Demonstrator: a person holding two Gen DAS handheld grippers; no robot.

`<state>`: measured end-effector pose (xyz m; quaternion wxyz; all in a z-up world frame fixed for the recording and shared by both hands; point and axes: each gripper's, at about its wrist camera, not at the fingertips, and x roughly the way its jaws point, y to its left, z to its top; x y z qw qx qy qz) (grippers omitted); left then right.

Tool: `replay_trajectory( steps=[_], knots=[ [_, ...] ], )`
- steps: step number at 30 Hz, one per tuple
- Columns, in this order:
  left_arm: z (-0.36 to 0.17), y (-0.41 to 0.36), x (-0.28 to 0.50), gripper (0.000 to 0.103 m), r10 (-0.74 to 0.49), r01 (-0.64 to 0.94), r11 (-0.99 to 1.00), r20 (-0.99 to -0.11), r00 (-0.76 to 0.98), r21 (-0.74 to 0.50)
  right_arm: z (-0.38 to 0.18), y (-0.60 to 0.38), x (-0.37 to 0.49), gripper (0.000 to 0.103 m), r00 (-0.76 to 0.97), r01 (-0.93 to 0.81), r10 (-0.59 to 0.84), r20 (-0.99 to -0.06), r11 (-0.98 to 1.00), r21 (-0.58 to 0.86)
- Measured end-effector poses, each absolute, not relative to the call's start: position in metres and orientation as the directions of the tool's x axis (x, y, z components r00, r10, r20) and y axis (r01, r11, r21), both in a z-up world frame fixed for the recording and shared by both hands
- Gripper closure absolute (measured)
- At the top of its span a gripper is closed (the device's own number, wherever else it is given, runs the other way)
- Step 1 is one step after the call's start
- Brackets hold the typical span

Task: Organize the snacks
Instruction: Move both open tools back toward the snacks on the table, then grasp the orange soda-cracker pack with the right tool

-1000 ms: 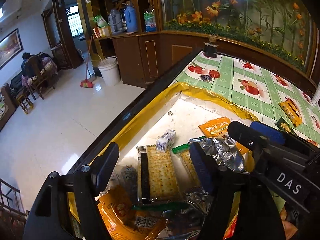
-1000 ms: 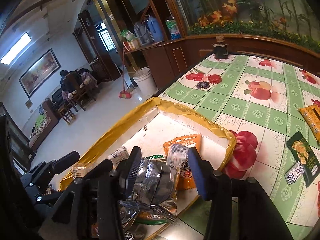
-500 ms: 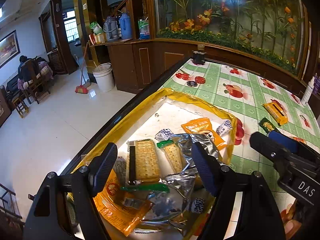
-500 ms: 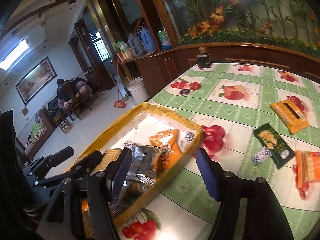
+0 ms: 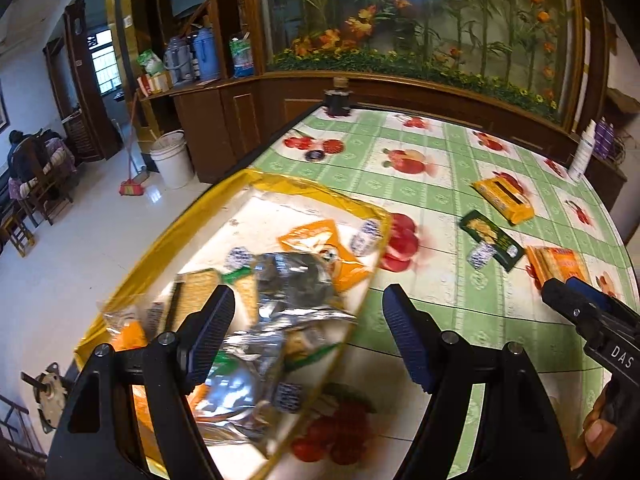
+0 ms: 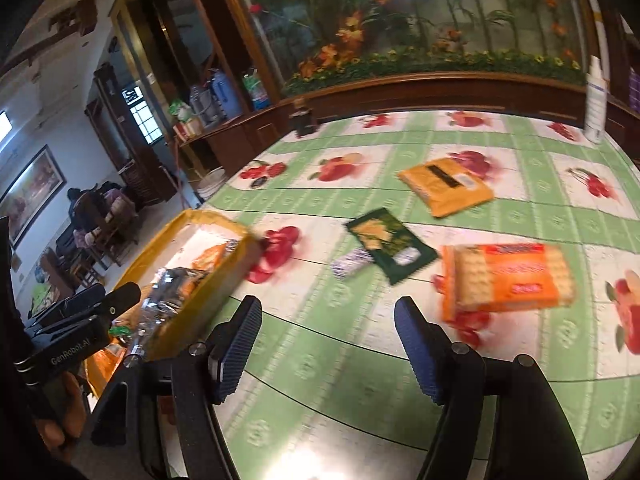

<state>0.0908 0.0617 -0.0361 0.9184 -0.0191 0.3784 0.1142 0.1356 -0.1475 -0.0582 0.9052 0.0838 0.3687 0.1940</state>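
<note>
A yellow-rimmed box (image 5: 320, 192) at the table's left edge holds several snacks, among them a silver foil bag (image 5: 288, 292), cracker packs and an orange packet (image 5: 316, 240). My left gripper (image 5: 308, 336) is open and empty above the box's near right rim. My right gripper (image 6: 328, 344) is open and empty above the tablecloth, right of the box (image 6: 216, 220). On the table ahead of it lie an orange cracker pack (image 6: 512, 276), a dark green packet (image 6: 388, 244), a small white-blue packet (image 6: 352, 262) and a yellow packet (image 6: 444, 186).
The table has a green and white fruit-print cloth (image 6: 360, 380). A dark jar (image 5: 337, 101) stands at its far edge, a white bottle (image 6: 596, 100) at the far right. A wooden ledge with a flower mural runs behind. The floor drops off left of the box.
My right gripper has let go of the silver foil bag, which now lies in the box, and has swung right over the table. My left gripper has pulled back and turned right.
</note>
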Motion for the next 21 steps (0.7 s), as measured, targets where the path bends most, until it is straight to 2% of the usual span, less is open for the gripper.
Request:
replay_trajectory(
  steps=[14,18,21],
  knots=[
    [-0.055,-0.018,0.117,0.026,0.033,-0.009,0.999,-0.751,0.660,0.036,-0.078,-0.224,0.140,0.032,0.677,-0.157,0.309,-0.668,0.947,0.279],
    [-0.060,-0.029,0.126,0.027,-0.007,0.027,1.000,-0.768,0.641,0.013,-0.082,-0.235,0.148,0.025,0.678,-0.122,0.275,-0.681,0.957,0.265],
    [-0.063,-0.034,0.136,0.027,-0.015,0.040,0.999,-0.773,0.634,0.013,-0.083,-0.239,0.157,0.023,0.679,-0.103,0.247,-0.691,0.964,0.243]
  ],
)
